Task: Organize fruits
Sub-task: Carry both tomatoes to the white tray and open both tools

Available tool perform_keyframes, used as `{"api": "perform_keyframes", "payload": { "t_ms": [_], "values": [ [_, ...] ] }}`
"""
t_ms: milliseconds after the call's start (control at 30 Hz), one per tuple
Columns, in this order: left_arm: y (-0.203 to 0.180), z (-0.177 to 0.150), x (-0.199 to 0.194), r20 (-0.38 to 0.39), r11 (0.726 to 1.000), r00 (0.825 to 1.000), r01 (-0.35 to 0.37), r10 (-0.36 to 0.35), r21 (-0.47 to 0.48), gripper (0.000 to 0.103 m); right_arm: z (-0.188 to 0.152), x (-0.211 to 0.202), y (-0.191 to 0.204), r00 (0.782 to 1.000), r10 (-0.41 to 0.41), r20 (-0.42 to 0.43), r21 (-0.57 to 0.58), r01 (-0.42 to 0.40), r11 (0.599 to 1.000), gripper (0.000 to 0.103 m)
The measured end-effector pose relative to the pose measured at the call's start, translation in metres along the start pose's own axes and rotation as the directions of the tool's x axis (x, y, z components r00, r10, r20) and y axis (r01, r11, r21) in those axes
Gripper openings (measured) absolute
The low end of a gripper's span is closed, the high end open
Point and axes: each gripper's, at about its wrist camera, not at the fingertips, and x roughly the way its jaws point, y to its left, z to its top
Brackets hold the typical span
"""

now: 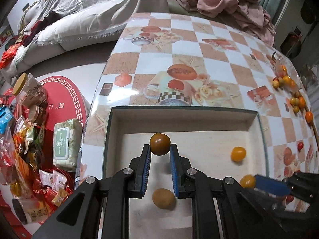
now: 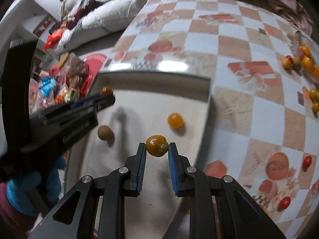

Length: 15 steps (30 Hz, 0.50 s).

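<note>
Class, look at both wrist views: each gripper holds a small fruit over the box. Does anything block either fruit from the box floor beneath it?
Nothing visible does. The left gripper and right gripper hold fruits over bare floor of the box; two loose fruits lie off to the side.

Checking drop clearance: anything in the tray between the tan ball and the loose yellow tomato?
Bare tray floor between tan ball and yellow tomato, right wrist view.

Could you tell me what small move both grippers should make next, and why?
Probably lower a little and release. The left gripper pinches a brownish tomato and the right gripper an orange one, both above the tray, where two fruits already lie.
</note>
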Motion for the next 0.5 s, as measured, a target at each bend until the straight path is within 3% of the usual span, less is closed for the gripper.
{"api": "perform_keyframes", "payload": {
  "t_ms": [333,500],
  "values": [
    [0.004,-0.004,0.016,-0.045,0.999,0.998,-0.031,0.032,0.022,0.02,-0.014,0.021,0.013,0.997,-0.059,-0.044,-0.078,0.055,0.995,0.026],
    [0.006,-0.006,0.014,-0.033,0.998,0.998,-0.054,0.054,0.019,0.05,-0.019,0.019,0.017,0.996,-0.079,-0.038,-0.108,0.074,0.991,0.027]
  ]
}}
